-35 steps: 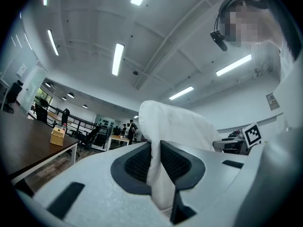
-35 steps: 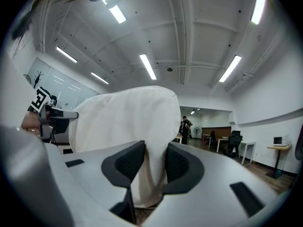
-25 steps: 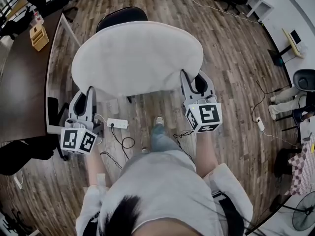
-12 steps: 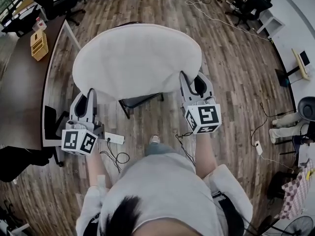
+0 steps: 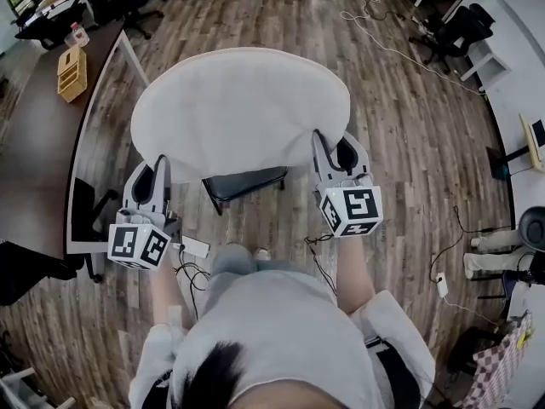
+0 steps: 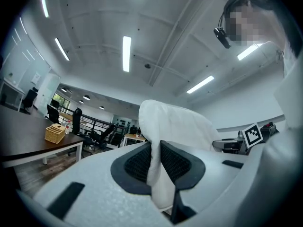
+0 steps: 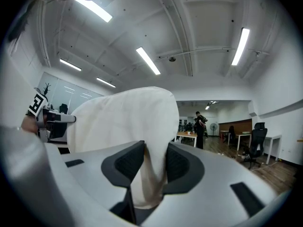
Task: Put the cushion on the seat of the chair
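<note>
Both grippers hold the white cushion (image 5: 243,109) by its near rim. The left gripper (image 5: 158,170) pinches a thin fold at the cushion's 7 o'clock with its jaws almost together. The right gripper (image 5: 334,147) bites a thicker fold at 4 o'clock with its jaws somewhat wider. The cushion is carried flat in the air over the black chair (image 5: 247,182).

A second ago the chair's back stood clear beyond the cushion at 12 o'clock; the cushion now covers it. The front of the seat, hidden then, has come out under the cushion's 6 o'clock edge. Neither grip has changed. The white power strip (image 5: 194,246) has slid lower in the head view, to 7 o'clock, close by the person's leg (image 5: 228,262).

The floor (image 5: 409,126) is brown wood plank, crossed by loose cables (image 5: 375,41) at 1 o'clock. A long dark table (image 5: 34,143) fills 9 o'clock, with a wicker basket (image 5: 71,71) on it at 10 o'clock. Black office chairs (image 5: 456,28) stand at 2 o'clock. In the right gripper view another person (image 7: 200,126) stands far off among desks (image 7: 187,136), under rows of ceiling strip lights (image 7: 149,60).
</note>
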Tool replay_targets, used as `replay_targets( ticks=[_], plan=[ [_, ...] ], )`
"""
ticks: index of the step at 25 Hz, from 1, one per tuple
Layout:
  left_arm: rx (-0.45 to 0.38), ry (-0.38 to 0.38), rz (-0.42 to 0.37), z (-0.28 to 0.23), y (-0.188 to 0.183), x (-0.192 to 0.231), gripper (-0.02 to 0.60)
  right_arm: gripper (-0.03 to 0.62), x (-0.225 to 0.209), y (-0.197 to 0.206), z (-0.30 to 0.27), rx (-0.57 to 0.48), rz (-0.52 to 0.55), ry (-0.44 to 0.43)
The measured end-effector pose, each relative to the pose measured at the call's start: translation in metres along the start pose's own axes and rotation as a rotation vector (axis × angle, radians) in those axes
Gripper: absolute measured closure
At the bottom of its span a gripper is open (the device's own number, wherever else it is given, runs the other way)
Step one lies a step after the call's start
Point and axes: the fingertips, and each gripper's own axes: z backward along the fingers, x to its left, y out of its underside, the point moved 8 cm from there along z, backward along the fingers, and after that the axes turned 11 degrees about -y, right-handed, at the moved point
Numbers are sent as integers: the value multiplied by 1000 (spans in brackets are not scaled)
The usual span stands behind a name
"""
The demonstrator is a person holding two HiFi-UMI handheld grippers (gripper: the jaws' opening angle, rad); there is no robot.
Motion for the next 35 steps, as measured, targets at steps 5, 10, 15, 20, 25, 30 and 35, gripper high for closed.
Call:
replay_targets(
  ticks=[5,10,15,20,25,30,35],
  plan=[
    [44,-33,8,-22,10,14,537,487,-9,9,-31,32,-15,-19],
    [92,-46,22,-59,26,28,537,487,-27,24,-69,74,-42,-23],
    [162,-58,18,-103,49,47,537,487,-45,50,-116,137,-86,-26],
    [258,-82,33,-141,81,72,537,485,-57,84,-162,223,-141,-32],
    [369,-116,79,-175,121,93,537,484,-67,125,-201,319,-205,-25],
    [479,-140,99,-195,166,105,537,480,-74,174,-223,424,-273,-15],
    [574,-169,149,-210,218,123,537,477,-74,222,-245,520,-311,-5]
  ],
)
